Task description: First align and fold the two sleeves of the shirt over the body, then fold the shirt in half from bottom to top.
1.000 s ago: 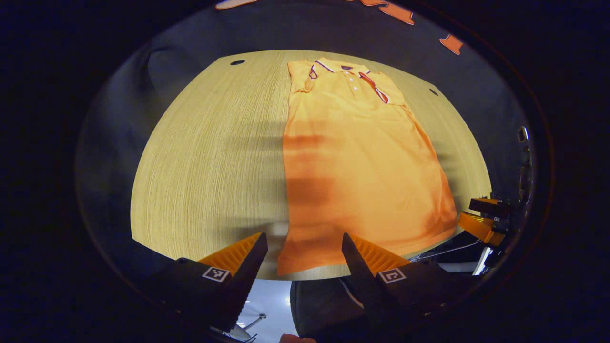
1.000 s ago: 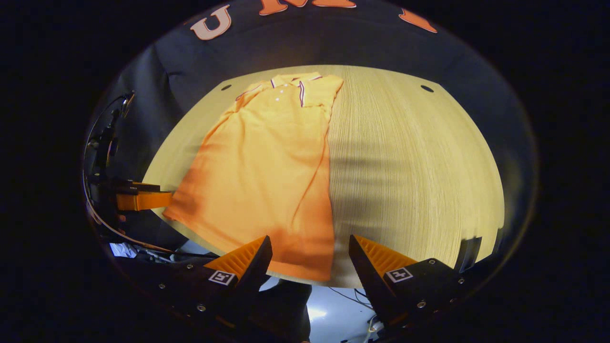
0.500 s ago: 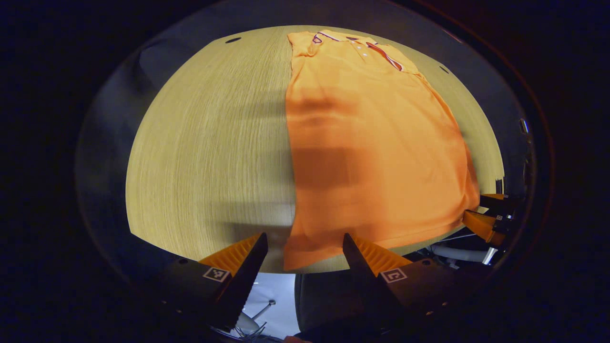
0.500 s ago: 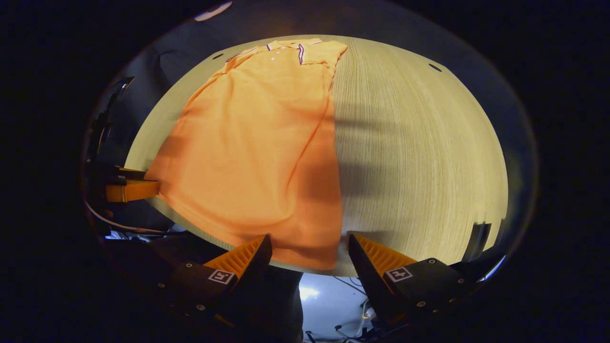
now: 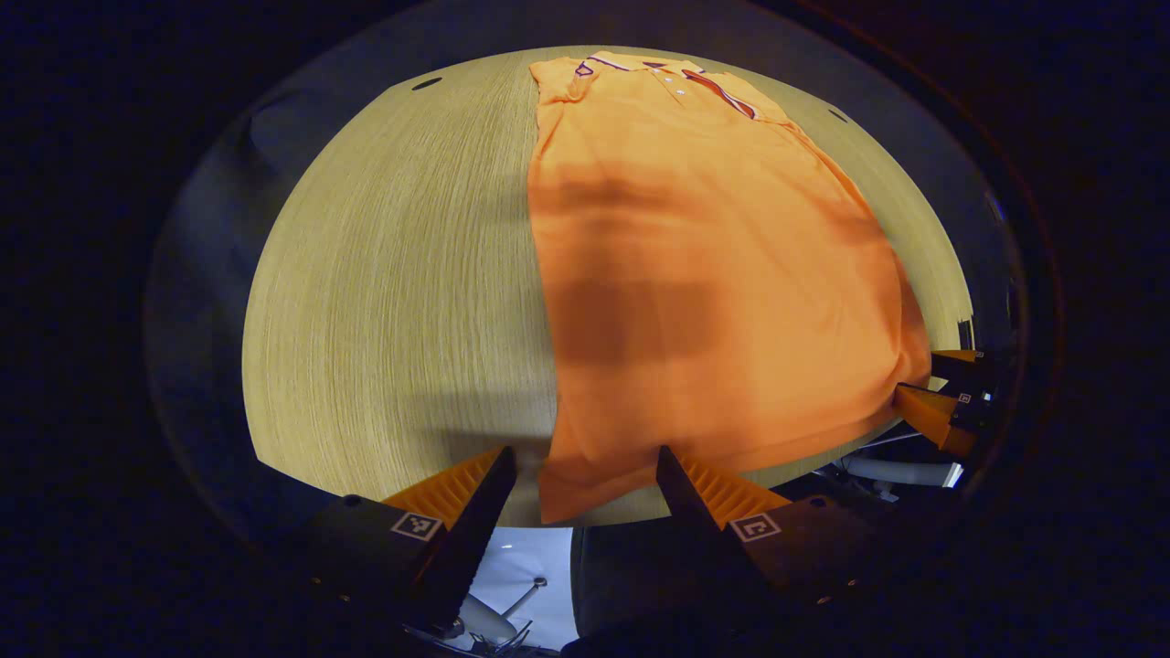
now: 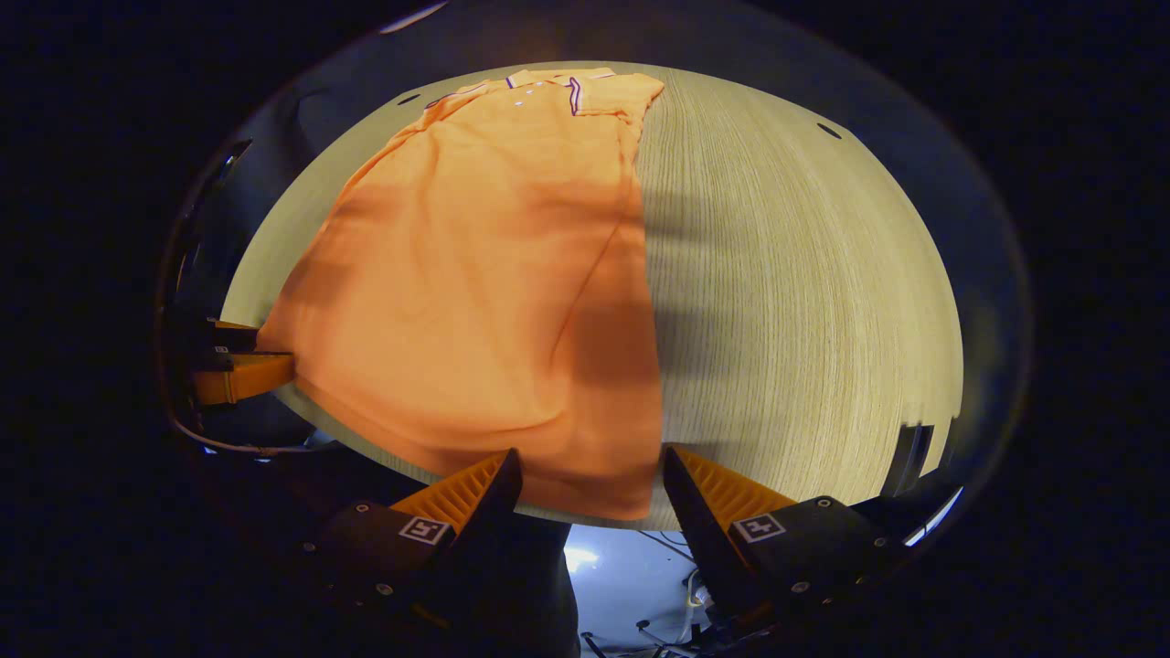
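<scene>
Here, both grippers stand with fingers spread, gripping nothing. The left gripper (image 5: 585,475) brackets the near left hem corner of the shirt (image 5: 704,274); the right gripper (image 6: 590,480) brackets the near right hem corner. The shirt lies flat and lengthwise on the wooden table (image 5: 393,302), collar (image 5: 676,78) at the far end, hem at the near edge, both sleeves apparently already folded over the body.

Risks, as a judgement:
- The hem lies at the very table edge. A finger that comes in too low may strike the edge or push the cloth instead of passing under it.
- Closing on the top layer alone would leave the lower layer behind and open the sleeve folds.
- Unequal lift between the two corners would skew the fold line.

Surroundings: each gripper also appears at the side of the other's view. Small dark holes (image 6: 827,131) mark the far tabletop. No object lies on the cloth between hem and collar.
</scene>
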A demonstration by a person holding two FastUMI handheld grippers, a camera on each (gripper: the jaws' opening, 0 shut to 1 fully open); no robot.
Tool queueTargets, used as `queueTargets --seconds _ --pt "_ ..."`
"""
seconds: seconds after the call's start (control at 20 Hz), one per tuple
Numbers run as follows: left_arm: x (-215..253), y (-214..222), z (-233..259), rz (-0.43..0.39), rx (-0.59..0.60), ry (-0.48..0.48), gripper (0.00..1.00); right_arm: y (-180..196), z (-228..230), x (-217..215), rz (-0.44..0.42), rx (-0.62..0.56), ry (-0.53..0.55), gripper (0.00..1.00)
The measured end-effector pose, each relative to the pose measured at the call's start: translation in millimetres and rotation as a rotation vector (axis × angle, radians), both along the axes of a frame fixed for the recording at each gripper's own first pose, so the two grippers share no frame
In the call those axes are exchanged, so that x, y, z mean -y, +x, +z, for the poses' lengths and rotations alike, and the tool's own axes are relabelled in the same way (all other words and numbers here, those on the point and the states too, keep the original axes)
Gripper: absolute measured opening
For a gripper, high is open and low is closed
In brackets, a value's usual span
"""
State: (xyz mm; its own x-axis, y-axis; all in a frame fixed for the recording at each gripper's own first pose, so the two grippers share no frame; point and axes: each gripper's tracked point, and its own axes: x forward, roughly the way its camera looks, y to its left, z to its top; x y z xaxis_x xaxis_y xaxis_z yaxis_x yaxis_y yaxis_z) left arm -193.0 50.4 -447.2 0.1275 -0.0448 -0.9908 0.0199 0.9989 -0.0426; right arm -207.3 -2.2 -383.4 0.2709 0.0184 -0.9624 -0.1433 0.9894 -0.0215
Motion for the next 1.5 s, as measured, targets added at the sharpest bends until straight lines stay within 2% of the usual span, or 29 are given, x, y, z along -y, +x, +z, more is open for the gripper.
queueTargets --seconds 0.1,0.15,0.25,0.3,0.35,0.4,0.45,0.5,0.55,0.6,0.7,0.85,1.15,1.5 --pt "0.8 1.2 0.5 0.02 -0.016 -0.003 0.96 -7.8 -1.6 2.3 -0.034 -0.067 -0.007 0.94" --pt "1.9 2.5 -0.8 0.044 -0.02 -0.007 0.9 -6.3 -0.9 3.7 -0.053 -0.083 -0.002 0.75" --pt "7.9 4.3 1.2 0.058 -0.025 -0.03 0.5 -5.0 -0.6 5.9 -0.082 -0.088 0.014 0.49" --pt "9.1 4.4 0.5 0.069 -0.029 -0.035 0.23 -4.7 -1.0 2.6 -0.113 -0.083 0.055 0.35" --pt "9.5 4.8 1.1 0.069 -0.026 -0.036 0.07 -6.4 0.0 -4.2 -0.14 -0.093 0.111 0.13" --pt "10.4 4.3 0.2 0.063 -0.032 -0.037 0.07 -5.8 2.2 -9.3 -0.153 -0.102 0.16 0.13" --pt "8.8 5.6 1.9 0.072 -0.031 -0.039 0.07 4.0 2.6 -9.9 -0.188 -0.088 0.184 0.07" --pt "9.9 6.5 2.5 0.076 -0.022 -0.041 0.07 -5.2 0.7 -10.4 -0.179 -0.086 0.194 0.01" --pt "7.6 9.4 2.0 0.082 0.004 -0.031 0.07 -5.7 -0.5 -9.9 -0.175 -0.077 0.18 0.0" --pt "10.8 14.2 1.2 0.061 0.014 -0.036 0.01 -2.6 1.6 -11.5 -0.169 -0.074 0.185 0.01" --pt "7.8 17.3 8.3 0.054 0.028 -0.031 0.01 1.6 6.4 -16.1 -0.132 -0.055 0.182 0.0" --pt "8.0 33.1 28.2 0.056 0.066 -0.059 0.01 23.3 24.5 -21.8 -0.129 0.015 0.212 0.0" --pt "6.2 93.7 65.8 0.002 0.196 -0.074 0.01 73.6 60.8 -37.8 -0.125 0.109 0.309 0.0" --pt "3.9 187.0 95.2 -0.005 0.291 -0.109 0.01 150.7 100.1 -35.1 -0.14 0.208 0.285 0.0"
